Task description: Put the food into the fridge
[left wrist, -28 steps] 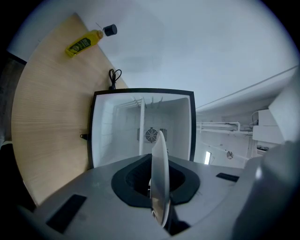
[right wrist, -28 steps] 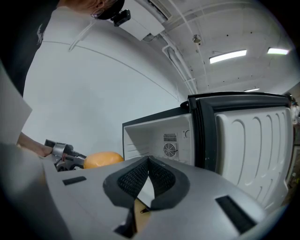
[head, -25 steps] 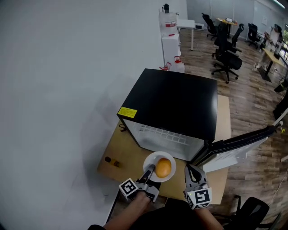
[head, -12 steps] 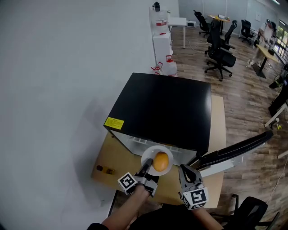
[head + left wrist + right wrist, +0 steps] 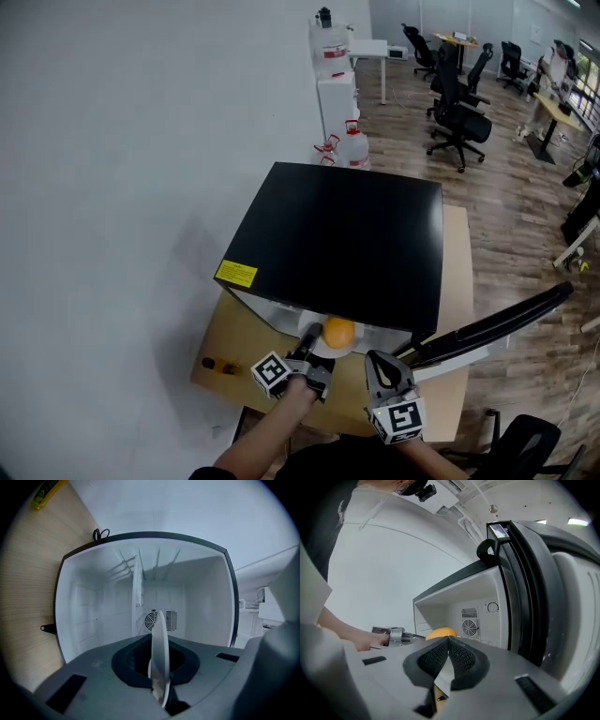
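Note:
A black mini fridge (image 5: 347,244) stands on a wooden table (image 5: 246,339), its door (image 5: 497,323) swung open to the right. My left gripper (image 5: 307,343) is shut on the rim of a white plate (image 5: 323,351) that carries an orange (image 5: 338,332). Plate and orange sit at the fridge's mouth, partly under its top edge. The left gripper view has the plate (image 5: 158,653) edge-on between the jaws, facing the white fridge interior (image 5: 197,602) with a wire shelf (image 5: 138,592). My right gripper (image 5: 380,362) hangs shut and holds nothing, just right of the plate by the door. From the right gripper (image 5: 448,640) view, the orange (image 5: 440,632) shows ahead.
Small dark items (image 5: 217,366) lie at the table's left edge. A white wall runs close along the left. Behind the fridge stand water bottles (image 5: 352,145), white cabinets and office chairs (image 5: 455,112) on a wood floor. The open door (image 5: 525,597) blocks the right side.
The plate with the orange has moved forward from in front of the fridge into its opening. Both grippers have advanced with it.

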`<state>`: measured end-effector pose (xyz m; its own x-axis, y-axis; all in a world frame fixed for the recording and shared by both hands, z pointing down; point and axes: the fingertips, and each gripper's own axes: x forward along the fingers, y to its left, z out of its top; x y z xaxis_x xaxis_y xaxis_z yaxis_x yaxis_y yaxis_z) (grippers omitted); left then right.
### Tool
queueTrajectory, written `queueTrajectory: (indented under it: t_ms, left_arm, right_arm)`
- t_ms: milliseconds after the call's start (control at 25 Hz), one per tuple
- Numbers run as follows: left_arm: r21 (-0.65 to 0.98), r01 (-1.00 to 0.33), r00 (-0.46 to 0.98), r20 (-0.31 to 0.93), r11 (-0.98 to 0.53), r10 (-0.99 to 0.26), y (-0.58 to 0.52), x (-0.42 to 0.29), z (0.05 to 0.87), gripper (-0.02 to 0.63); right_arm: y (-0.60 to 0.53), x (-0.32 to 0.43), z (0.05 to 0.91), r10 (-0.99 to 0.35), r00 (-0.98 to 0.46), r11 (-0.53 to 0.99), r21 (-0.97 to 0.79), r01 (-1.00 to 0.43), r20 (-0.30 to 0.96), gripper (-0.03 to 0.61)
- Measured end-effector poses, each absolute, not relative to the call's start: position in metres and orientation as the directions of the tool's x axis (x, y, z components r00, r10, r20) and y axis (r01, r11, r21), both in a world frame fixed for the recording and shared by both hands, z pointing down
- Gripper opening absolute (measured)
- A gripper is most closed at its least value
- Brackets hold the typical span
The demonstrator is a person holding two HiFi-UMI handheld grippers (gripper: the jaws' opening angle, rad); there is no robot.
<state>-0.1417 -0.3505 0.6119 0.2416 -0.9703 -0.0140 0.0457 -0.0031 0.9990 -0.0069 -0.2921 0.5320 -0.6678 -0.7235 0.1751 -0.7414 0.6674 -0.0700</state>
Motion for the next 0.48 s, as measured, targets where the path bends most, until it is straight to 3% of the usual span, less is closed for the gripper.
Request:
queueTrajectory:
  t_ms: [480]
  left_arm:
    - [0.998,0.024,0.278,0.056,0.065,-0.959,-0.380,-0.139,0.629,0.021]
  right_arm:
    - [-0.294,-0.010,0.533,-0.731,-0.656,0.652,-0.088,-0.753,0.189,0.060]
